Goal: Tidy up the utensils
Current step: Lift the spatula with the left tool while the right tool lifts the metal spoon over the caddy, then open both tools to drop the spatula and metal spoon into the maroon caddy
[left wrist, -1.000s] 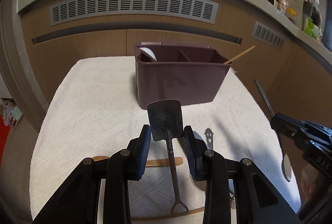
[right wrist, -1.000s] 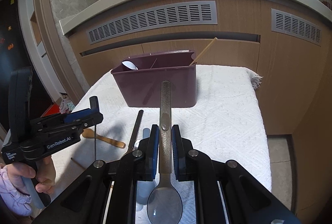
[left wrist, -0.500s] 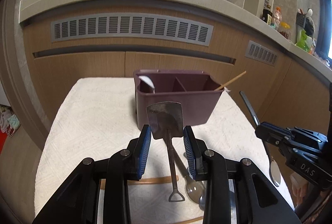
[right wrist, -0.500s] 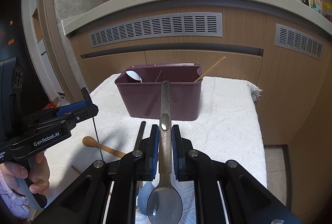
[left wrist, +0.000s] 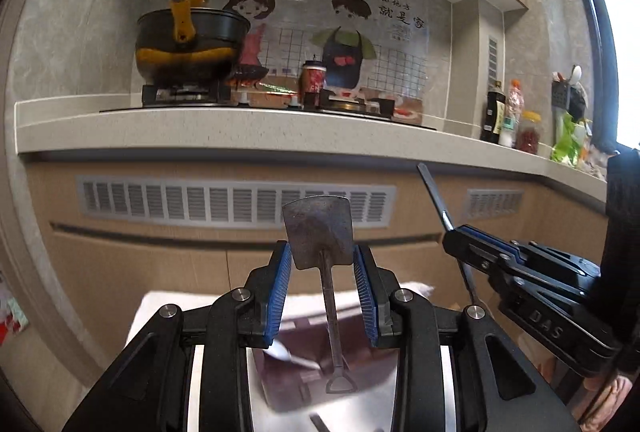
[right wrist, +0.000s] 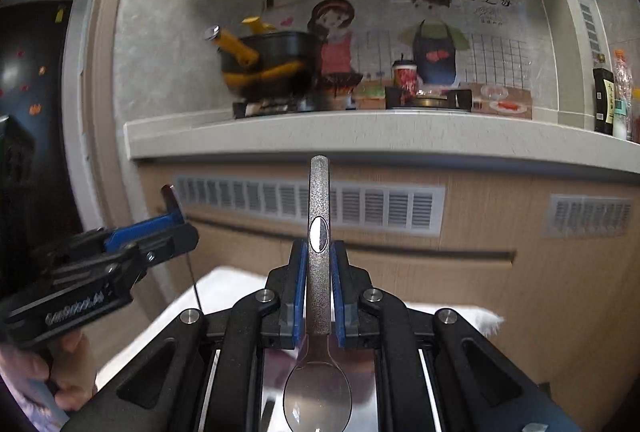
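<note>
My left gripper [left wrist: 322,256] is shut on a small metal shovel-shaped spoon [left wrist: 319,232], blade up between the blue pads, its loop handle hanging down. My right gripper [right wrist: 319,258] is shut on a metal spoon [right wrist: 318,208], handle up and bowl down near the camera. The purple utensil organizer [left wrist: 304,364] shows only partly, low between the left fingers, with a white spoon [left wrist: 280,350] in it. In the left wrist view the right gripper [left wrist: 472,244] is at the right with the spoon handle sticking up. In the right wrist view the left gripper [right wrist: 160,232] is at the left.
A white cloth-covered table [right wrist: 224,292] lies below both grippers. Behind stands a wooden cabinet front with vents [left wrist: 236,204] under a stone counter [left wrist: 240,128]. On it are a stove with a black and yellow pot [left wrist: 188,40], a red cup [left wrist: 313,80] and bottles [left wrist: 508,116].
Both grippers have risen and tilted upward with their utensils held. The view now shows the counter and wall, and the organizer has dropped to the bottom of the frames.
</note>
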Available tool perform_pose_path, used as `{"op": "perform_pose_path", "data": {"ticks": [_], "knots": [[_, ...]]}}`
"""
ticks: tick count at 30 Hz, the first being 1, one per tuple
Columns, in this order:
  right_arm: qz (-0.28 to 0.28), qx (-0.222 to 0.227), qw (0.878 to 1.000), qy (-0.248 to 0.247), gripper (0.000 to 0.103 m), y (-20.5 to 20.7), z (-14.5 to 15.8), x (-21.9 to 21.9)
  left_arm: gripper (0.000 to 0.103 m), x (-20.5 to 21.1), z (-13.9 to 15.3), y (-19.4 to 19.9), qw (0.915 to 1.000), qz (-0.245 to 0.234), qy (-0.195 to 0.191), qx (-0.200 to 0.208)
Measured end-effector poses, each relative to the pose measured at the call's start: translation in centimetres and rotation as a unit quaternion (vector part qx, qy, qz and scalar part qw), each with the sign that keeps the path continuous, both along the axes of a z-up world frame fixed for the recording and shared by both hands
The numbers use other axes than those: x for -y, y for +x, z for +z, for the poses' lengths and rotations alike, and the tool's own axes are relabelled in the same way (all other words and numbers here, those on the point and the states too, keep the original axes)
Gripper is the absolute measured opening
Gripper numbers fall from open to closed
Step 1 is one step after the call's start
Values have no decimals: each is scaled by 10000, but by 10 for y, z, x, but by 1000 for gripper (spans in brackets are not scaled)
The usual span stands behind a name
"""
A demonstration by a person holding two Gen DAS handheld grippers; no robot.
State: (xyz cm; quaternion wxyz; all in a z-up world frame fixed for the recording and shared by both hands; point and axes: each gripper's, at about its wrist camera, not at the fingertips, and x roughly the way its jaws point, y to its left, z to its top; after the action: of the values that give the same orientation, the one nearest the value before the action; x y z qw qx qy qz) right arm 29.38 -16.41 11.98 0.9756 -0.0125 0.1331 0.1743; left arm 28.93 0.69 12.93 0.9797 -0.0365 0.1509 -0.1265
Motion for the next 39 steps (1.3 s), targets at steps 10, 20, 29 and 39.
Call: {"op": "perform_pose_path", "data": {"ticks": [10,20,29,39], "knots": [[-16,-308,9994,158,11,71,-30,-12,33,-6,-44,70,9987,120,-45,-502],[-21,-1127,9934,200,20,99,-89,-3,42,-5,-86,87,9934,135,-43,-1138],[-360,-1131,9929,70,47,45,-104,17,61,-22,-114,33,9861,344,106,-1622],[-885,-638,9912,-745,103,-26,-101,19,71,-31,-153,-20,9720,81,363,-2322]]}}
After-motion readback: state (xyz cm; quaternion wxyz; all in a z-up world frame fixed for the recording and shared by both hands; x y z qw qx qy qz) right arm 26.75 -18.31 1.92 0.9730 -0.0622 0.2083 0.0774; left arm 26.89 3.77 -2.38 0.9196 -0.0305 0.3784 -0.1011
